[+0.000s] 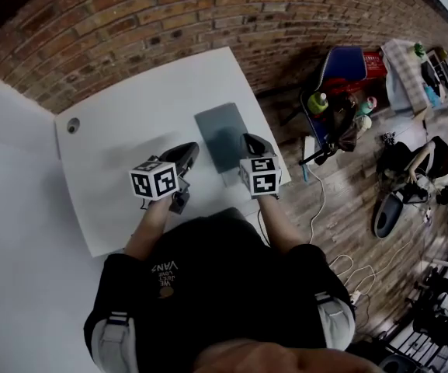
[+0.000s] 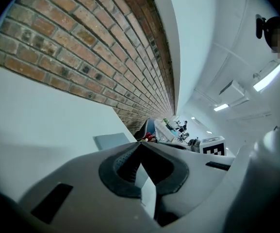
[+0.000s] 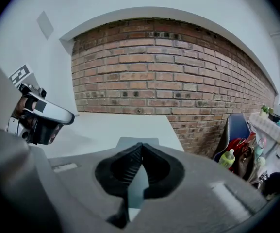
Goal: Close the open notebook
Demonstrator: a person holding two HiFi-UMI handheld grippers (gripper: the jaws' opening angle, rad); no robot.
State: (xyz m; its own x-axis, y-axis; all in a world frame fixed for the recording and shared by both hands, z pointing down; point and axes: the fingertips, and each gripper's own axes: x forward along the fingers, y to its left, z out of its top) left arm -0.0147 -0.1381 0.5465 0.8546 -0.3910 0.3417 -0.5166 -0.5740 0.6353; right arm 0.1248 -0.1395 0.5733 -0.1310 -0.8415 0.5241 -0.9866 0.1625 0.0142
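Notebook [image 1: 222,134], seen flat at mid-frame on the white surface [image 1: 130,130] with its grey cover apparently already down, is judged light, thin and bendable, best taken at a free cover edge, while the left hand-held gripper [image 1: 190,151] and right hand-held gripper [image 1: 248,139] are held pinched together, empty, near it.

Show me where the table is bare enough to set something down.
The widest bare stretch of the table lies left of the grey notebook, reaching the round cap near its far left corner. A bare strip runs between notebook and brick wall. Crowded: near right, where the shut, empty left gripper and right gripper hover at the notebook's near end.
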